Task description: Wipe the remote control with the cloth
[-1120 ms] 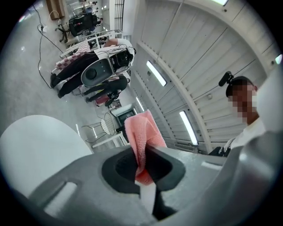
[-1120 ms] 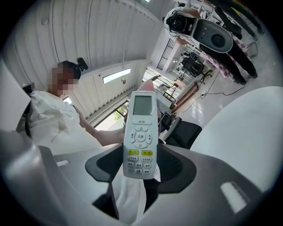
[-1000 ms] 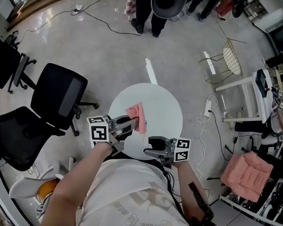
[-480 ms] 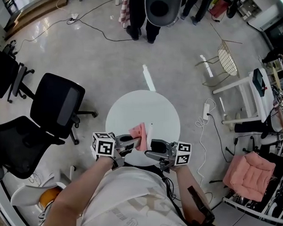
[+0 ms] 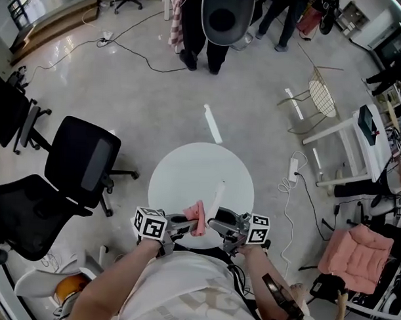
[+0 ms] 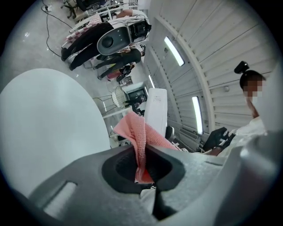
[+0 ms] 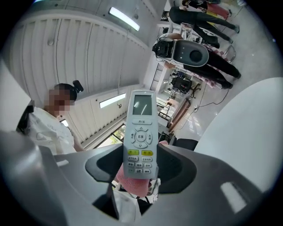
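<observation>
Over the near edge of the round white table (image 5: 180,172), my two grippers face each other. The left gripper (image 5: 184,225) is shut on a pink cloth (image 5: 197,219); in the left gripper view the cloth (image 6: 139,140) stands up from between the jaws (image 6: 143,167), in front of the remote's plain white back (image 6: 155,110). The right gripper (image 5: 216,224) is shut on the lower end of a white remote control (image 5: 216,197). In the right gripper view the remote (image 7: 140,132) shows its screen and buttons, with the cloth (image 7: 131,184) against its bottom end.
Two black office chairs (image 5: 79,160) stand left of the table. People (image 5: 218,22) stand at the far side of the floor. A power strip with cable (image 5: 293,167) lies on the floor to the right, near a white bench (image 5: 346,131) and a pink cushion (image 5: 351,254).
The left gripper carried the cloth down from above the table's middle to its near edge, up against the remote. The right gripper shifted slightly with the remote, which now points out over the table.
</observation>
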Tool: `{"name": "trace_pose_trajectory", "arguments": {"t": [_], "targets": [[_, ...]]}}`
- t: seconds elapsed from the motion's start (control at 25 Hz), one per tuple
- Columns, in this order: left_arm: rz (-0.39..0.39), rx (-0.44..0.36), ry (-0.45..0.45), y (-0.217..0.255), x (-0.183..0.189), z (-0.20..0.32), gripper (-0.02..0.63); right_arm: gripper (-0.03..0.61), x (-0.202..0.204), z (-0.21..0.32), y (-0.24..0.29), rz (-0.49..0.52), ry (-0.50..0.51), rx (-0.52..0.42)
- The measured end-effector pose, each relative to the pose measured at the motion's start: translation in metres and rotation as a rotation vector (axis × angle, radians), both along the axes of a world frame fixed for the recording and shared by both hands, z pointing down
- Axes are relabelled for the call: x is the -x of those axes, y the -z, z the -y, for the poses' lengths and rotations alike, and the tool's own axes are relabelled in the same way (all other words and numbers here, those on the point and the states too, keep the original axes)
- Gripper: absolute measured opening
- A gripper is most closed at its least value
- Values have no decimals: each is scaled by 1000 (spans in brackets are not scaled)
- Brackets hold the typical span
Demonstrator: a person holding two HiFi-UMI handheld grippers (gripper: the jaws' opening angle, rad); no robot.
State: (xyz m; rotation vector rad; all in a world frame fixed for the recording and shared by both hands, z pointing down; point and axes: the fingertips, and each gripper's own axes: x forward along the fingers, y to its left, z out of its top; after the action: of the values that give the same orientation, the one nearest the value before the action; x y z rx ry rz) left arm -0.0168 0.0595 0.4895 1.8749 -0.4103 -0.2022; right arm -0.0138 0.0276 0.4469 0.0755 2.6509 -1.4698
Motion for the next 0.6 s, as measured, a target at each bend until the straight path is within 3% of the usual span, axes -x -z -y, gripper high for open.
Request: {"name": "trace_pose_trajectory", "arguments": {"t": [0.12, 0.28, 0.44, 0.6], "targets": [[50, 38, 22, -19, 1, -5, 18, 245, -6, 14, -27, -92, -29, 21], [80, 85, 85, -37, 10, -6, 18, 245, -22, 29, -79, -295, -65, 51], [109, 122, 166, -47, 25, -11, 18, 245, -43, 35, -137, -547, -71, 76], [122, 140, 264, -50, 41, -11, 18, 245, -63, 41, -184, -820, -20, 41]]}}
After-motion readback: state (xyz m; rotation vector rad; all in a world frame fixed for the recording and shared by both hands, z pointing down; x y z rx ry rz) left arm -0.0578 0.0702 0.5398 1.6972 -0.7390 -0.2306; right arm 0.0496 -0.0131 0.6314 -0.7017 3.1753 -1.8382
